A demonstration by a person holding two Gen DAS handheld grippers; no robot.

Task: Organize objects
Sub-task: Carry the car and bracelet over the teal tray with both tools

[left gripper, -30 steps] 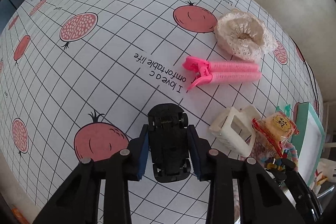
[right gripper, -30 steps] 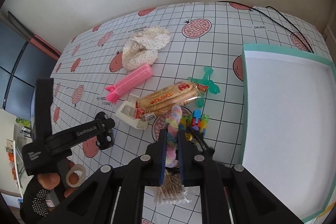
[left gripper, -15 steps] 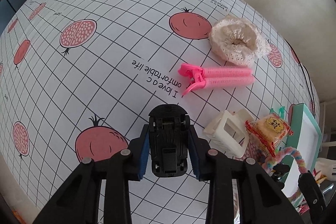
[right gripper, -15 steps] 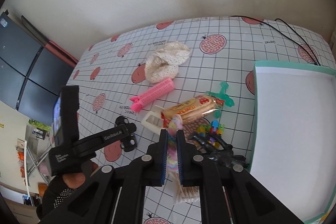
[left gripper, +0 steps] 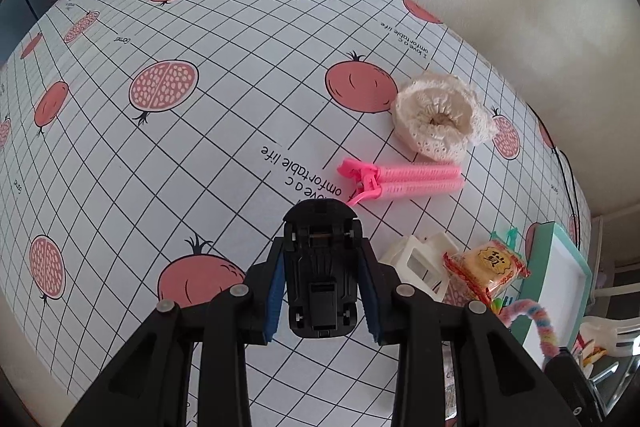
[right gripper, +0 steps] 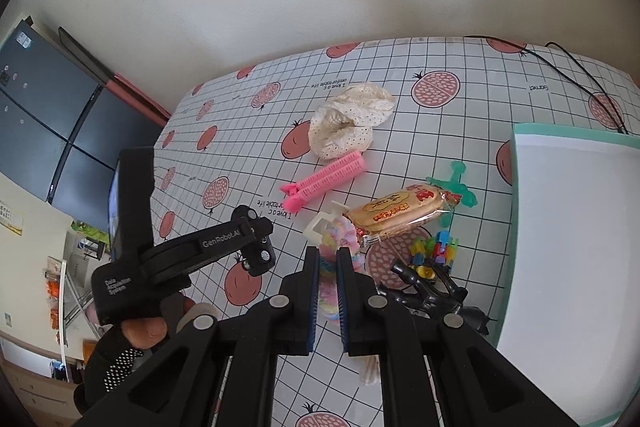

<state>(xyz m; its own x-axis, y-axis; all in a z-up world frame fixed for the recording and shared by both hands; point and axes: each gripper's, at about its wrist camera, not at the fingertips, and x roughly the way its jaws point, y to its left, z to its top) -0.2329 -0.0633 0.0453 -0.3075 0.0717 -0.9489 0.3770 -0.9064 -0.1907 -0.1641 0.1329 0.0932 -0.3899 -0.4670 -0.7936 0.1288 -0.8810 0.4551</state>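
Left wrist view: left gripper (left gripper: 322,281) clamps a black toy car (left gripper: 320,267) by its sides, underside facing the camera, above the surface (left gripper: 200,155).
Right wrist view: right gripper (right gripper: 328,287) is closed tight on a pastel fuzzy wire (right gripper: 334,259), lifted over the clutter.
Tray: teal-rimmed tray (right gripper: 572,135) lies right of the clutter; its white inside looks bare.
Clutter: pink hair roller clip (right gripper: 326,179), lace scrunchie (right gripper: 346,127), snack packet (right gripper: 396,215).
Only the right view shows: gloved hand (right gripper: 120,355) holding the left gripper.
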